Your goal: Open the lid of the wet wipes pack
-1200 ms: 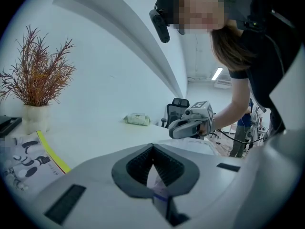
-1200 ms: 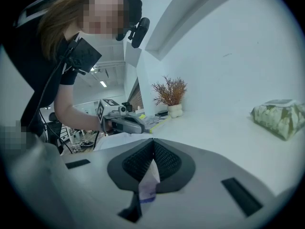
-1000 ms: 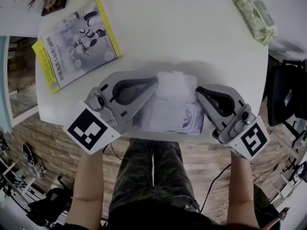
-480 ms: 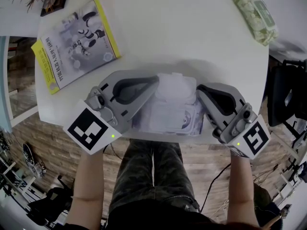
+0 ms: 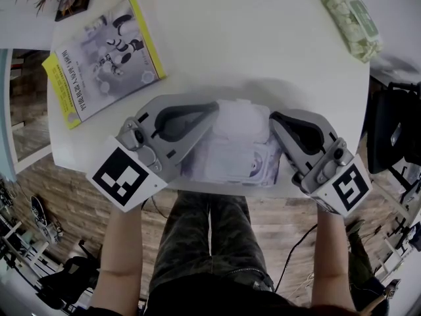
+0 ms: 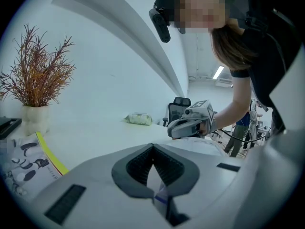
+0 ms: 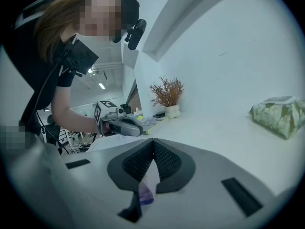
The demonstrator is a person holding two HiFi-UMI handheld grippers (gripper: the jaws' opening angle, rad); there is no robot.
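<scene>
The wet wipes pack (image 5: 231,151) lies at the near rim of the round white tabletop (image 5: 263,51), right above the person's lap, with a claw at each end. The left claw (image 6: 153,152) is squeezed tight on a thin sliver of the pack's wrapper, and the right claw (image 7: 153,146) pinches the film at the opposite end in the same way. That looks like the main hazard: both grips are on soft film rather than on the lid, so any pull outward would likely stretch or tear the wrapper, or the slick film could slide out from between the pads. With neither claw free, one has to let go before the lid can be lifted, and the pack, sitting so close to the edge, might then tip or be dragged off toward the floor. The tabletop is smooth and glossy, offering little friction. A yellow-edged book (image 5: 105,58) lies on the far left, a green wipes pack (image 5: 348,20) on the far right, and a dried plant (image 6: 35,75) in a pale pot sits at the back. Beyond are white walls, a wood-patterned floor (image 5: 79,196) and an office chair (image 6: 178,106).
</scene>
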